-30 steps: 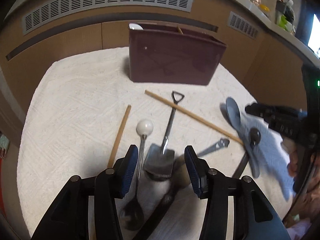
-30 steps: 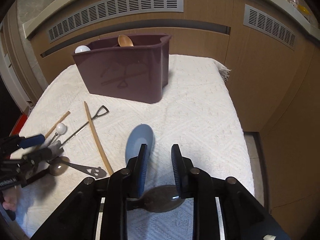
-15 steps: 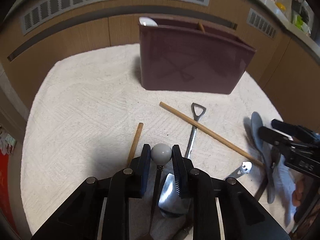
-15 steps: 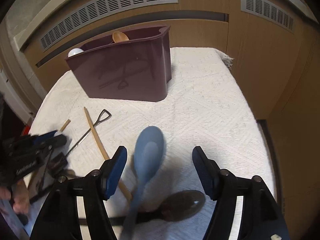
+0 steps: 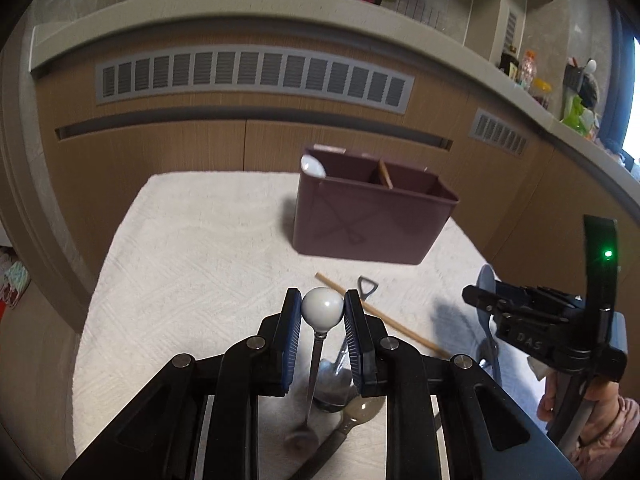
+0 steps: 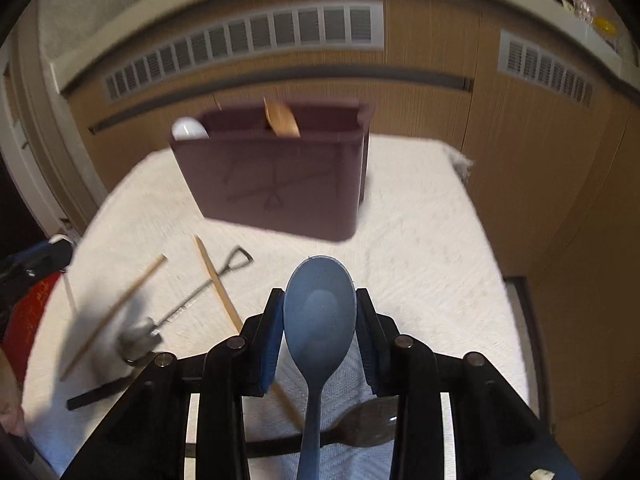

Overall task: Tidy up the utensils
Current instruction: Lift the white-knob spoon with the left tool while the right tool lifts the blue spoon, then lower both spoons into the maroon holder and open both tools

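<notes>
The white ball knob looks glossy and smooth on a thin polished metal stem. The blue spoon is matt, faintly speckled plastic. The maroon caddy has smooth, slightly shiny plastic walls. The white cloth is rough and woven in ridges. The chopstick looks like plain matt wood, and the cabinet fronts show wood grain

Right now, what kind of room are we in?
Probably a home kitchen or dining corner. A cloth-covered table holds loose cutlery and a maroon cutlery box, wooden cabinets with vents run behind it, and bottles stand on the counter above.
</notes>
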Demonstrator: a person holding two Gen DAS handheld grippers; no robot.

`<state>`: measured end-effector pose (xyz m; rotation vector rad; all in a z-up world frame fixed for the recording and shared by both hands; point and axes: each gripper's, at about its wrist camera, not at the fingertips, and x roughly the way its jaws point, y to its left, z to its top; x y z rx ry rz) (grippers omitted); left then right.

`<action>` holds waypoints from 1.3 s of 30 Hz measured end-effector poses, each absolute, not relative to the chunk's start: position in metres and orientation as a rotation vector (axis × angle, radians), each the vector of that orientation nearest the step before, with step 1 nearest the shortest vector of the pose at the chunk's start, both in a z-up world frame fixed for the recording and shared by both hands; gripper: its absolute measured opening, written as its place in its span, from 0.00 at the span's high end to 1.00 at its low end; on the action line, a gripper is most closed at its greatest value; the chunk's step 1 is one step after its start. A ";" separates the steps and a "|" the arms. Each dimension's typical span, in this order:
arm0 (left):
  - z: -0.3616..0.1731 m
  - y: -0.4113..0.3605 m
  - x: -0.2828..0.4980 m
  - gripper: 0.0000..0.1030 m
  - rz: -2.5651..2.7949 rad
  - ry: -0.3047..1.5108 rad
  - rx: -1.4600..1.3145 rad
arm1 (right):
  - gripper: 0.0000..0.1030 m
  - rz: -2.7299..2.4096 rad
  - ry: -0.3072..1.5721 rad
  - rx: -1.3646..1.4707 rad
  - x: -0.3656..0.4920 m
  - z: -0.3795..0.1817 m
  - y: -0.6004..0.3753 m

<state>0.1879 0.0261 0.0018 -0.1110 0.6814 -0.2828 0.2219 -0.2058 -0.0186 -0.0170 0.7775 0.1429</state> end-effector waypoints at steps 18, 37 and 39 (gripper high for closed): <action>0.057 0.010 0.192 0.78 -0.364 0.576 -0.118 | 0.70 0.198 0.609 -0.020 0.206 0.046 -0.209; 0.144 -0.007 0.332 0.78 -0.458 0.394 -0.158 | 0.69 0.184 0.360 -0.026 0.322 0.147 -0.204; 0.131 -0.009 0.348 0.78 -0.458 0.426 -0.173 | 0.69 0.175 0.377 -0.034 0.334 0.136 -0.202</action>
